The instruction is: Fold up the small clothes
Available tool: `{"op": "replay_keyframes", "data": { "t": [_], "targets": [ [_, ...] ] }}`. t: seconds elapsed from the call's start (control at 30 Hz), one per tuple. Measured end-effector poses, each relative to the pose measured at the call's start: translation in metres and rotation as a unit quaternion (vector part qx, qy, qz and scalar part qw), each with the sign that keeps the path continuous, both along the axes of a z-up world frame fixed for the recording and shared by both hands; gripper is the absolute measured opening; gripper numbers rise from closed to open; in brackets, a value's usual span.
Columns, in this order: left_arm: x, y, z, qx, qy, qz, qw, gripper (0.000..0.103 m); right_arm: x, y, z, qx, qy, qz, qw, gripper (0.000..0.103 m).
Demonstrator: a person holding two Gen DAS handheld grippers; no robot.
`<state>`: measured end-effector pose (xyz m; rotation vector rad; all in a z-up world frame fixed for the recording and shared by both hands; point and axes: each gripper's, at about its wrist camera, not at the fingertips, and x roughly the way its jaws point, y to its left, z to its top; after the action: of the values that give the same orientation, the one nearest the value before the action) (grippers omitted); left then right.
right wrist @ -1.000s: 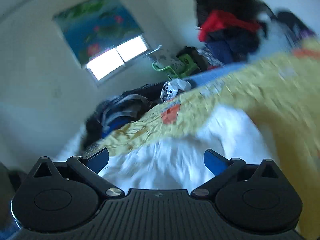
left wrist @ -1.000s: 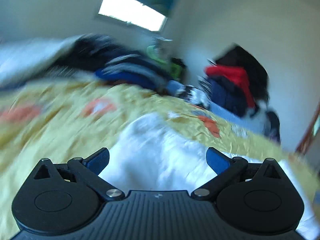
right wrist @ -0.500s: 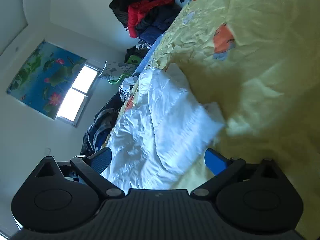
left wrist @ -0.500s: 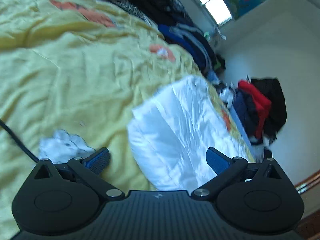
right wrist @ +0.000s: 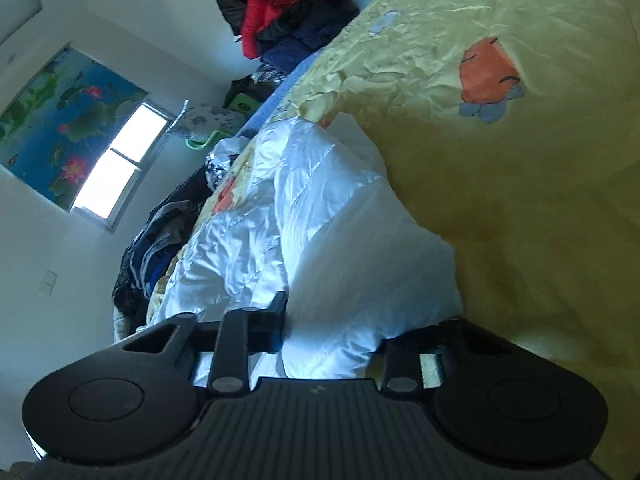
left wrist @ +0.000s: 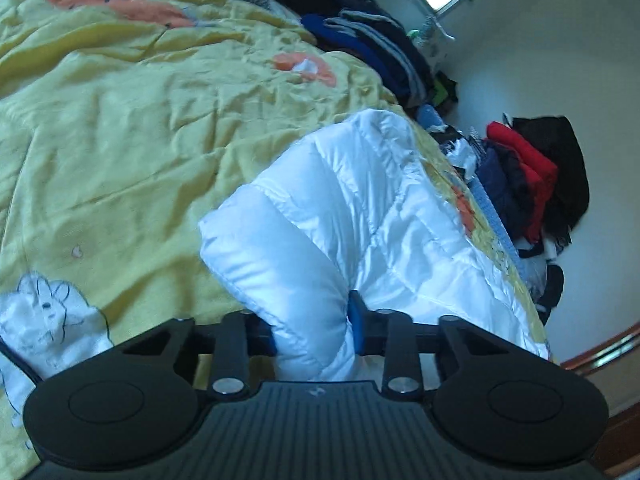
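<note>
Two grippers, left gripper (left wrist: 313, 330), right gripper (right wrist: 330, 330), one white jacket (left wrist: 360, 216)

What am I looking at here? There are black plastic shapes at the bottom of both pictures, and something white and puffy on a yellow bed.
The black shapes are two hand-held grippers, each with a camera looking along its two fingers. One picture is from the left gripper, the other from the right gripper. Both are shut on an edge of the white padded garment, which lies on the yellow bedspread. Piles of dark and red clothes sit beyond the bed, near a window.
</note>
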<state>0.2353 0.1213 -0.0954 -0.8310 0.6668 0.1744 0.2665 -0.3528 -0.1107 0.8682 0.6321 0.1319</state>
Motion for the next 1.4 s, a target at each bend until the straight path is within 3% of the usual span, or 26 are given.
{"op": "replay_keyframes", "data": {
  "t": [0.13, 0.27, 0.4, 0.5, 0.53, 0.63, 0.7, 0.77, 0.9, 0.93, 1.0, 1.07, 1.13, 1.2, 1.23, 1.3, 1.33, 1.4],
  "targets": [
    [-0.015, -0.007, 0.028, 0.065, -0.032, -0.004, 0.9974, 0.017, -0.008, 0.005, 0.014, -0.021, -0.023, 0.017, 0.999, 0.024],
    [-0.051, 0.000, 0.054, 0.074, -0.058, -0.020, 0.9954, 0.016, -0.034, 0.005, 0.034, -0.011, -0.049, 0.031, 0.998, 0.024],
    [-0.090, 0.012, 0.050, 0.067, -0.036, -0.028, 0.9967, 0.016, -0.079, 0.001, 0.025, 0.004, -0.026, 0.050, 0.998, 0.024],
    [-0.104, 0.006, 0.039, 0.100, -0.020, -0.036, 0.9941, 0.016, -0.102, 0.002, 0.008, 0.004, -0.005, 0.051, 0.999, 0.025],
    [-0.104, 0.003, 0.036, 0.115, -0.021, -0.037, 0.9924, 0.016, -0.105, 0.003, 0.005, 0.002, -0.004, 0.051, 0.999, 0.026],
    [-0.104, -0.005, 0.040, 0.141, -0.029, -0.038, 0.9889, 0.016, -0.100, 0.002, 0.008, -0.017, 0.019, 0.047, 0.999, 0.050],
    [-0.104, -0.004, 0.043, 0.141, -0.034, -0.041, 0.9886, 0.016, -0.102, -0.002, 0.022, -0.051, 0.012, 0.035, 0.998, 0.064],
    [-0.103, 0.001, 0.042, 0.129, -0.031, -0.042, 0.9903, 0.016, -0.110, -0.011, 0.037, -0.083, -0.007, -0.014, 0.996, 0.075],
    [-0.104, 0.005, 0.033, 0.111, -0.023, -0.039, 0.9928, 0.018, -0.122, -0.039, 0.062, -0.083, -0.063, -0.134, 0.985, 0.076],
    [-0.104, 0.005, 0.032, 0.113, -0.021, -0.039, 0.9926, 0.019, -0.120, -0.040, 0.067, -0.071, -0.077, -0.133, 0.986, 0.076],
    [-0.103, 0.002, 0.031, 0.127, -0.019, -0.041, 0.9909, 0.021, -0.100, -0.025, 0.079, -0.064, -0.095, -0.078, 0.990, 0.076],
    [-0.101, -0.002, 0.029, 0.143, -0.011, -0.039, 0.9889, 0.029, -0.073, 0.013, 0.090, -0.102, -0.112, 0.001, 0.988, 0.076],
    [-0.101, -0.002, 0.026, 0.145, -0.002, -0.029, 0.9889, 0.047, -0.052, 0.064, 0.100, -0.173, -0.138, 0.099, 0.970, 0.076],
    [-0.102, 0.000, 0.024, 0.143, 0.011, -0.014, 0.9896, 0.065, -0.039, 0.118, 0.103, -0.246, -0.186, 0.183, 0.933, 0.074],
    [-0.103, 0.001, 0.023, 0.141, 0.014, -0.010, 0.9899, 0.066, -0.031, 0.140, 0.102, -0.279, -0.203, 0.219, 0.913, 0.071],
    [-0.107, 0.003, 0.023, 0.147, 0.008, -0.009, 0.9890, 0.066, -0.016, 0.178, 0.097, -0.326, -0.220, 0.269, 0.879, 0.047],
    [-0.110, 0.003, 0.024, 0.158, 0.005, -0.008, 0.9873, 0.067, -0.006, 0.190, 0.093, -0.331, -0.213, 0.290, 0.872, 0.043],
    [-0.111, 0.004, 0.023, 0.173, 0.000, -0.012, 0.9849, 0.071, 0.018, 0.209, 0.083, -0.322, -0.182, 0.325, 0.871, 0.038]
  ]
}}
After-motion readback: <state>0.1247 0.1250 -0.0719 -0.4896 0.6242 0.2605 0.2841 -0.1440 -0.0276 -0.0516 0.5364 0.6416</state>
